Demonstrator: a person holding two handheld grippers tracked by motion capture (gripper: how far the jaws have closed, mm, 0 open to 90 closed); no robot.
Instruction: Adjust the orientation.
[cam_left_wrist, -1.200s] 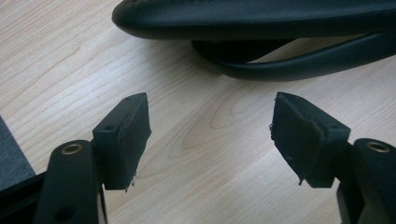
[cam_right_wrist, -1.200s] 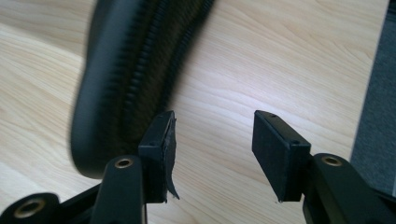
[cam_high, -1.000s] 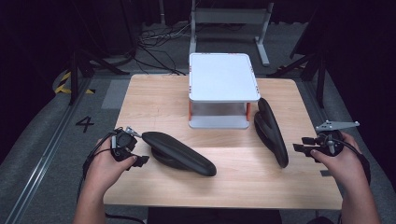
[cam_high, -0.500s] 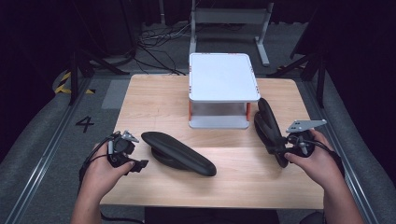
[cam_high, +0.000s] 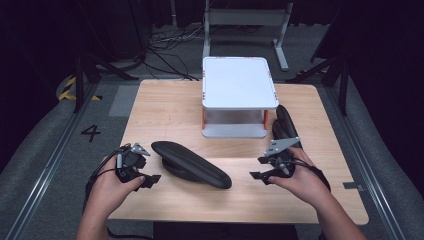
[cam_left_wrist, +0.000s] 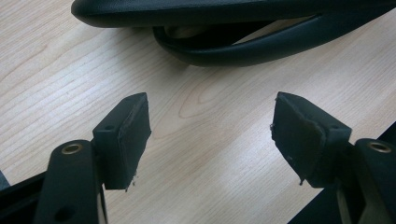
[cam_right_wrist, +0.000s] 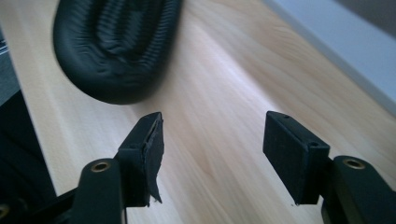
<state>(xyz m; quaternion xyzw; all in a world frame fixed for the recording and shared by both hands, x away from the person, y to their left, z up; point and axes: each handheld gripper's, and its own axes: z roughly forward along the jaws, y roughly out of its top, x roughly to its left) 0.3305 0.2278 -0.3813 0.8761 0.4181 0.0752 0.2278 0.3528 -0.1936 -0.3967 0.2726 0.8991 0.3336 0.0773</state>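
Two black slippers are lying untouched on the table, one (cam_high: 192, 164) near left, one (cam_high: 284, 124) right beside the white rack (cam_high: 239, 82); left gripper (cam_high: 148, 172) is waiting with jaws apart; right gripper (cam_high: 260, 167), jaws just opening on nothing, is nearing its slipper.

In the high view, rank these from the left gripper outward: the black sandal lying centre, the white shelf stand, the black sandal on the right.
From the left gripper:
1. Centre sandal, just beside it.
2. White shelf stand, at the table's back middle.
3. Right sandal, on the far side, beside the stand.
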